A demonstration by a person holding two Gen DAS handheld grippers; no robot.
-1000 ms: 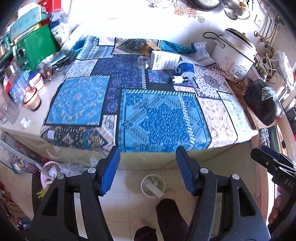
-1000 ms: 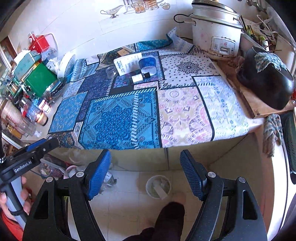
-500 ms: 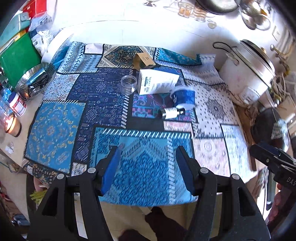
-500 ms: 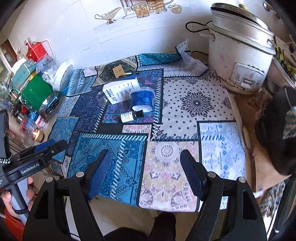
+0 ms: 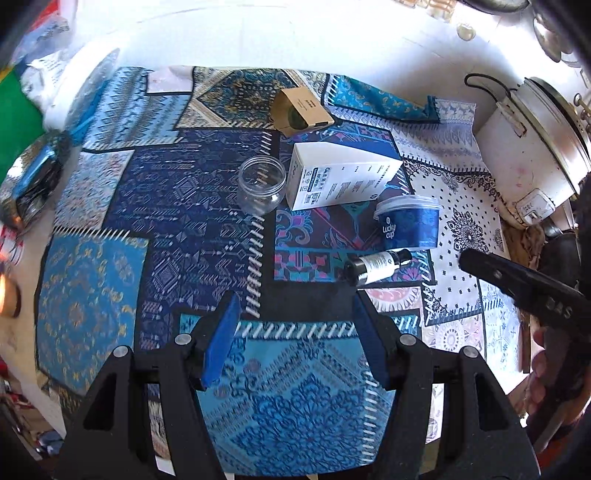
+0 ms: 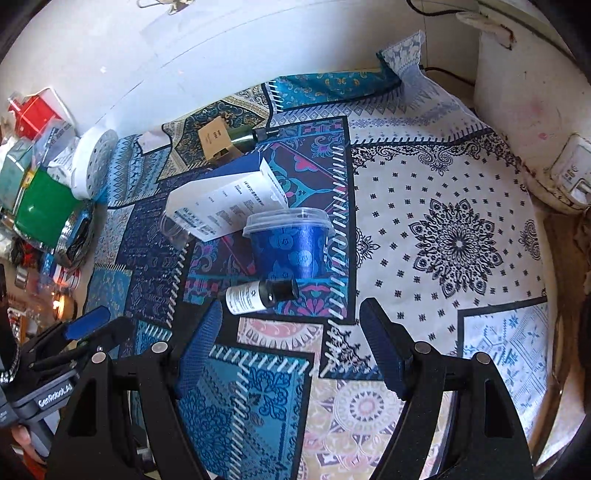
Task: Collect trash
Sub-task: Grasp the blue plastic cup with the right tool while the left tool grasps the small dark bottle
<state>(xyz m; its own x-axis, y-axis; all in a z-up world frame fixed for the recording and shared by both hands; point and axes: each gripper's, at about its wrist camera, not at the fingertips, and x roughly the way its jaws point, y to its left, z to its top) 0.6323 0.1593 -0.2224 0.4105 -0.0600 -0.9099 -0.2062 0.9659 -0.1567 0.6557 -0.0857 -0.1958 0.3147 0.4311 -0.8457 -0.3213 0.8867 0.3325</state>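
Observation:
On the patterned cloth lie a blue lidded cup (image 5: 408, 226) (image 6: 290, 243), a small dark bottle with a white label (image 5: 376, 266) (image 6: 258, 295) on its side, a white carton (image 5: 341, 179) (image 6: 225, 205), an empty clear jar (image 5: 262, 184) (image 6: 173, 229) and a brown cardboard box (image 5: 301, 112) (image 6: 218, 142) with a green bottle (image 6: 245, 134) sticking out. My left gripper (image 5: 295, 306) is open and empty, just short of the small bottle. My right gripper (image 6: 290, 314) is open and empty, with the small bottle just beyond its left finger.
A white rice cooker (image 5: 532, 147) (image 6: 532, 92) stands at the back right. A green container (image 6: 40, 206) and assorted jars crowd the left edge. A white wall (image 5: 258, 33) runs behind the counter. A dark object (image 5: 561, 251) sits at the right.
Both grippers have moved forward from beyond the counter's front edge to over the cloth, closing in on the group of items. Both stayed open.

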